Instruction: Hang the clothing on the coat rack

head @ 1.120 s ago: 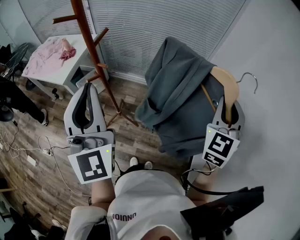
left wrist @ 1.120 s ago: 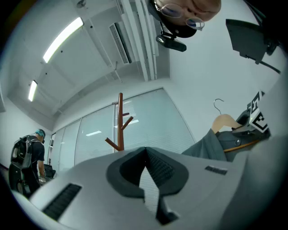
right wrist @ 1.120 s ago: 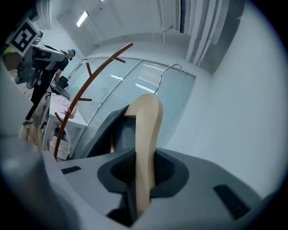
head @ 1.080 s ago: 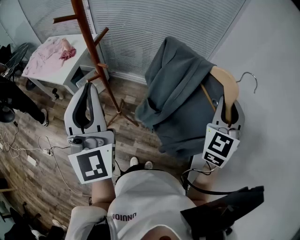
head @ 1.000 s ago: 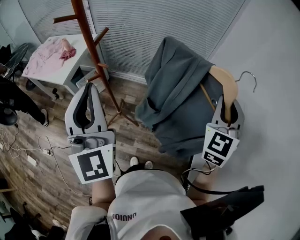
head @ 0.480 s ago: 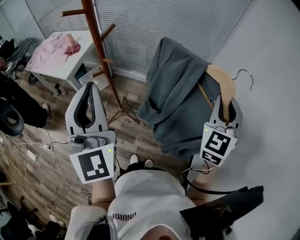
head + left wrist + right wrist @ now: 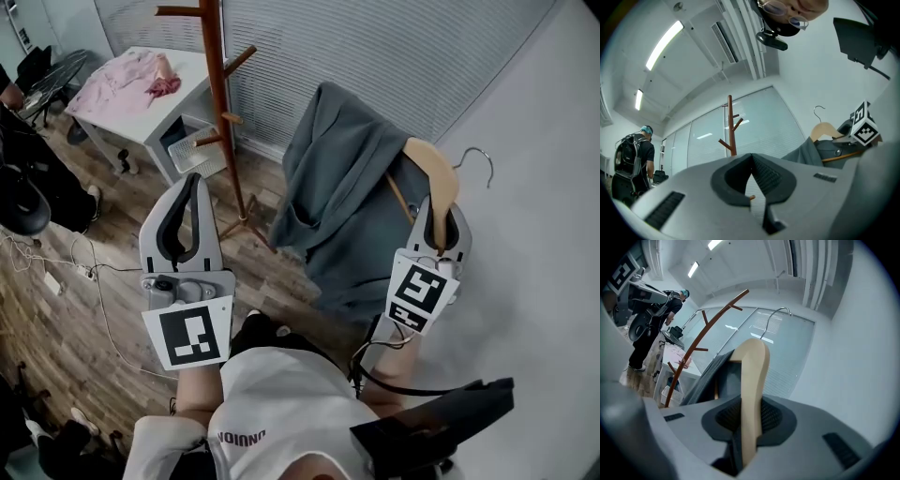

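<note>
Clamping the wooden hanger (image 7: 436, 169), right tool (image 7: 439, 204) holds grey clothing (image 7: 342, 178) draped to its left; left tool (image 7: 194, 180) apparently clenched, empty, coat rack (image 7: 219, 94) just ahead.

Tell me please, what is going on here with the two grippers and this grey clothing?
A person holds a gripper in each hand. The right gripper has its fingers closed on a wooden hanger that carries a grey garment, held up in the air. The left gripper is shut and empty. The wooden coat rack stands ahead on the left, apart from the hanger. Its visible pegs are bare, so the garment is not yet hung.
</note>
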